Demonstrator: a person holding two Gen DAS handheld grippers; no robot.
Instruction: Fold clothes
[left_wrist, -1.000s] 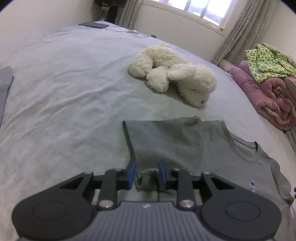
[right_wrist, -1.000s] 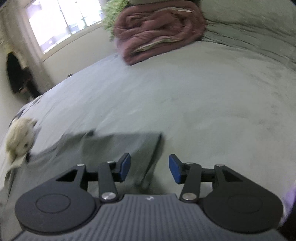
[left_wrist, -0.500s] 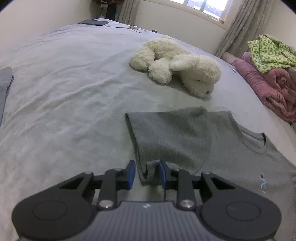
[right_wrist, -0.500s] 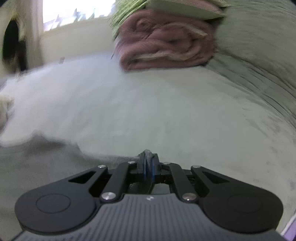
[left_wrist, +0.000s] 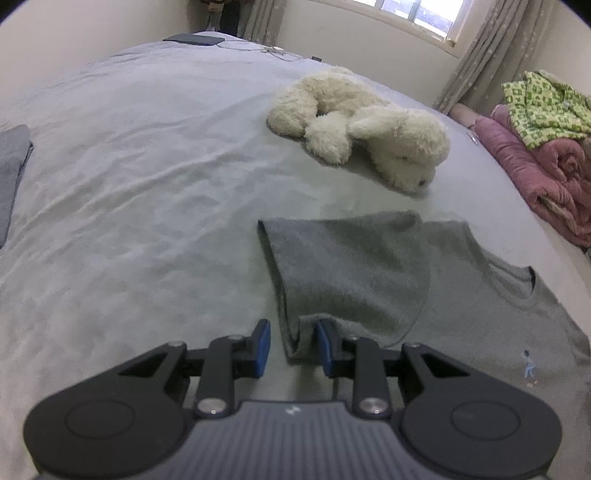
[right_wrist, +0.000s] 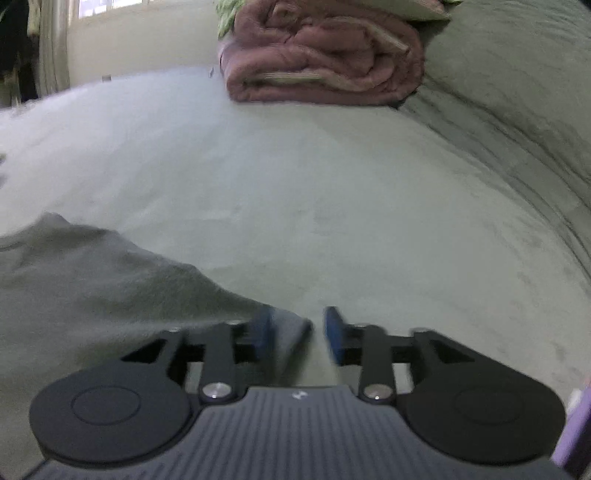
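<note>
Left wrist view: I have one grey T-shirt (left_wrist: 424, 280) lying flat on the bed (left_wrist: 147, 177), its near sleeve already folded in over the chest. My left gripper (left_wrist: 291, 345) sits at the sleeve's near corner with its fingers set narrow; a fold of the cloth stands between them, against the right pad, but I can't see that the left pad touches it, so I read no firm grip. I judge the sleeve fold on this side is being set down. Also here: one white plush toy (left_wrist: 362, 129), one pink quilt (left_wrist: 535, 173) with one green patterned garment (left_wrist: 546, 107) on top, one folded grey item (left_wrist: 11, 166) at the left edge.

Right wrist view: my right gripper (right_wrist: 298, 334) is opening, and the shirt's other corner lies loose between the pads. Next I need both hands clear, then a fresh hold on the hem to fold the body over. One pink quilt shows here too.
</note>
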